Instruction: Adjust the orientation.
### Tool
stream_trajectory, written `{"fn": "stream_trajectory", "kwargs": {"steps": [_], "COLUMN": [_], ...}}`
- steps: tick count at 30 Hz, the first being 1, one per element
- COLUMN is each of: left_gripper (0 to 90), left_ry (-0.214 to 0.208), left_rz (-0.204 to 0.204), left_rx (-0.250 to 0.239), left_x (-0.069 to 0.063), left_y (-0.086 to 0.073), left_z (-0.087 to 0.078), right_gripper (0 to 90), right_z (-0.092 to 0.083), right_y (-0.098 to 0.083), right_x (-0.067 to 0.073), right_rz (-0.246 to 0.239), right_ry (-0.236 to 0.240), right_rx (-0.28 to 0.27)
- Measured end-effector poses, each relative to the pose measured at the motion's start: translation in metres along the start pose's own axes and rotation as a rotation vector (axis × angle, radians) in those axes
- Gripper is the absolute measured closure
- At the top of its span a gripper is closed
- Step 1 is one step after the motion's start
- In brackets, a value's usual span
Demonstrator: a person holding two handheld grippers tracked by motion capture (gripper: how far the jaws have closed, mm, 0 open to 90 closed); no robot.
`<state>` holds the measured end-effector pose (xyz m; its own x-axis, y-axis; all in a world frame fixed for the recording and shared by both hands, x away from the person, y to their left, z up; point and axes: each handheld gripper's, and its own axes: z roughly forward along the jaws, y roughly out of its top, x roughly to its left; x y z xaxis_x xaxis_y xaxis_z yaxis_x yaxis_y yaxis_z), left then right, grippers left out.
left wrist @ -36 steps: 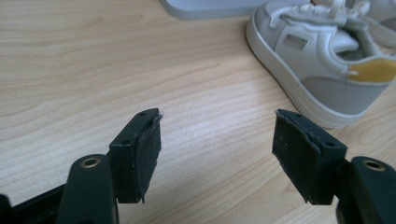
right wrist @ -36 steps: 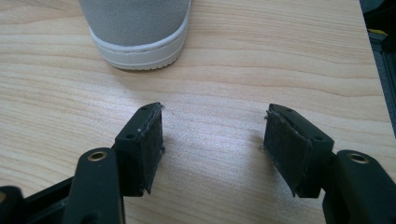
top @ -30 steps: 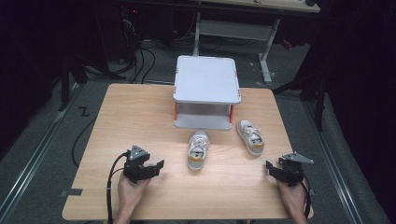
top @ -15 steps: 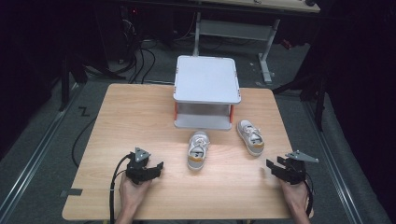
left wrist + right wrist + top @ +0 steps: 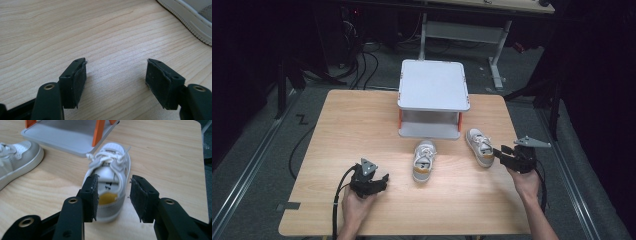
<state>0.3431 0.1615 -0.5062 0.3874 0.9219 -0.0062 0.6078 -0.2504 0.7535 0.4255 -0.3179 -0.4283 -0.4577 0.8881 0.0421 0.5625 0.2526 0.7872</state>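
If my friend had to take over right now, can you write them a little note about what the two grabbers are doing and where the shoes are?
Left gripper: open, empty, low over the light wooden table, near its front edge.
Right gripper: its jaws have just been closing, but the pads do not press on anything yet. It points at the heel of the right-hand white and grey sneaker.
The other white and grey sneaker, with a yellow heel patch, lies mid-table, in front of the grey two-level shelf with orange posts.
Done: nothing moved; both sneakers lie on the table, the shelf bare.
Left, probably: grip the right-hand sneaker, then fetch the other.
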Motion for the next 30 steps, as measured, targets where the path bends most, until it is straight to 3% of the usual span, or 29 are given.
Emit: {"fn": "stream_trajectory", "kwargs": {"steps": [13, 19, 21, 30], "left_gripper": [33.7, 33.6, 33.6, 33.3], "left_ry": [-0.012, -0.015, -0.016, -0.010], "left_rz": [-0.022, -0.025, -0.026, -0.033], "left_rx": [-0.007, -0.007, -0.008, -0.007], "left_x": [0.002, 0.003, 0.003, 0.003], "left_y": [0.000, 0.000, 0.000, 0.000], "left_z": [0.000, 0.000, 0.000, 0.000], "right_gripper": [62.4, 68.4, 70.8, 79.1], "right_z": [0.044, 0.055, 0.054, 0.050], "right_y": [0.025, 0.022, 0.023, 0.025], "right_x": [0.004, 0.000, -0.002, 0.000], "right_rz": [-0.070, -0.063, -0.055, -0.069], "right_ry": [-0.047, -0.064, -0.052, -0.087], "right_rx": [0.140, 0.182, 0.181, 0.167]}}
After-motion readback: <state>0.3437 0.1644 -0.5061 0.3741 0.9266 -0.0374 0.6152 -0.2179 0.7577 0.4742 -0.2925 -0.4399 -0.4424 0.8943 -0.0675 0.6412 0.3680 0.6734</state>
